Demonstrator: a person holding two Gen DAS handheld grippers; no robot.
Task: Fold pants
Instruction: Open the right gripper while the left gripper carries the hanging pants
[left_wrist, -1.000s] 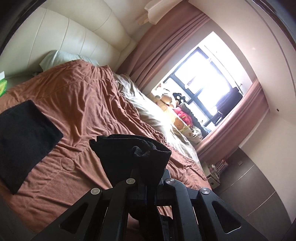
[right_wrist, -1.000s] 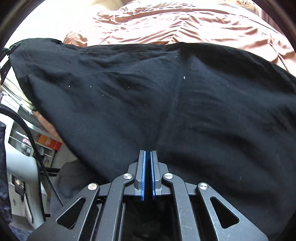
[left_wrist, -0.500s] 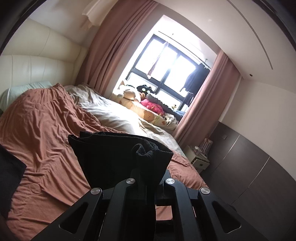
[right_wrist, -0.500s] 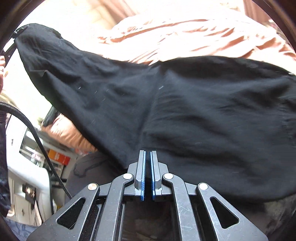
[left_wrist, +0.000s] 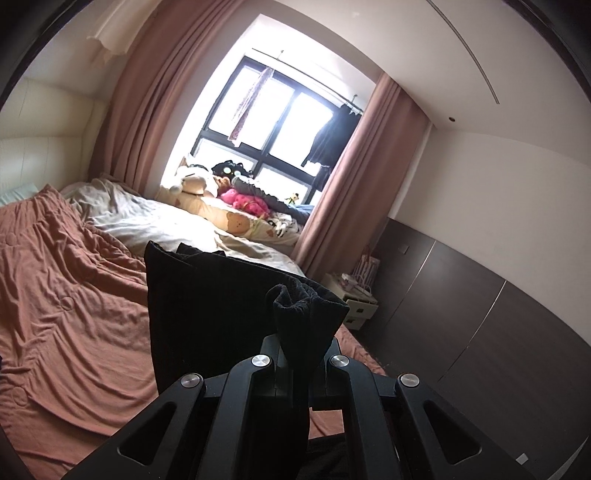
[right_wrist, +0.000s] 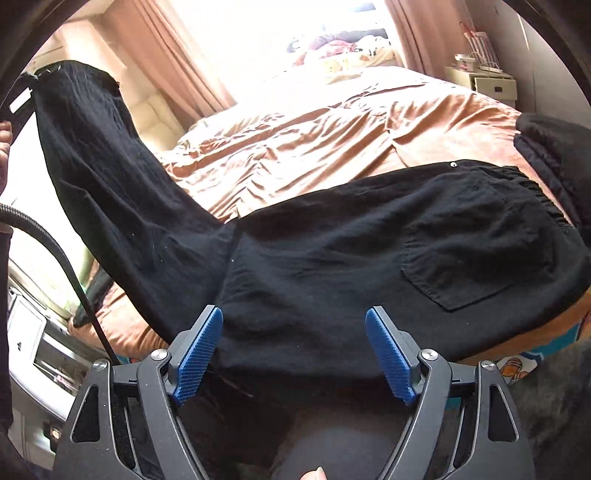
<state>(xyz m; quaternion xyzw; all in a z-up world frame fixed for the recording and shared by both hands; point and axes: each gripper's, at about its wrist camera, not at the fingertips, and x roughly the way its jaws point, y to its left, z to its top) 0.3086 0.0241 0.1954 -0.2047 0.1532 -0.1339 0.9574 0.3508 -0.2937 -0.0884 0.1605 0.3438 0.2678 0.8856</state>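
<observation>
The black pants (right_wrist: 332, 251) lie across the near edge of the brown bedcover (right_wrist: 295, 140), waistband and back pocket to the right. One leg rises to the upper left, where my left gripper (right_wrist: 20, 92) holds its end up. In the left wrist view my left gripper (left_wrist: 301, 343) is shut on that bunched leg end (left_wrist: 221, 302), which hangs above the bed. My right gripper (right_wrist: 293, 343) hovers over the pants' near edge and its jaws are opening. Its blue pads (right_wrist: 201, 343) stand wide apart, pressing on nothing, with cloth lying below them.
Another black garment (right_wrist: 546, 147) lies on the bed at the right. A white nightstand (left_wrist: 354, 302) stands beside dark wall panels (left_wrist: 480, 332). Plush toys (left_wrist: 221, 192) line the window. A black cable (right_wrist: 55, 254) hangs at the left, near a hand (right_wrist: 3, 136).
My right gripper, shut on the pants before, has sprung open and let them go. My left gripper has risen with the leg end, its view swinging from the bed toward the window.
</observation>
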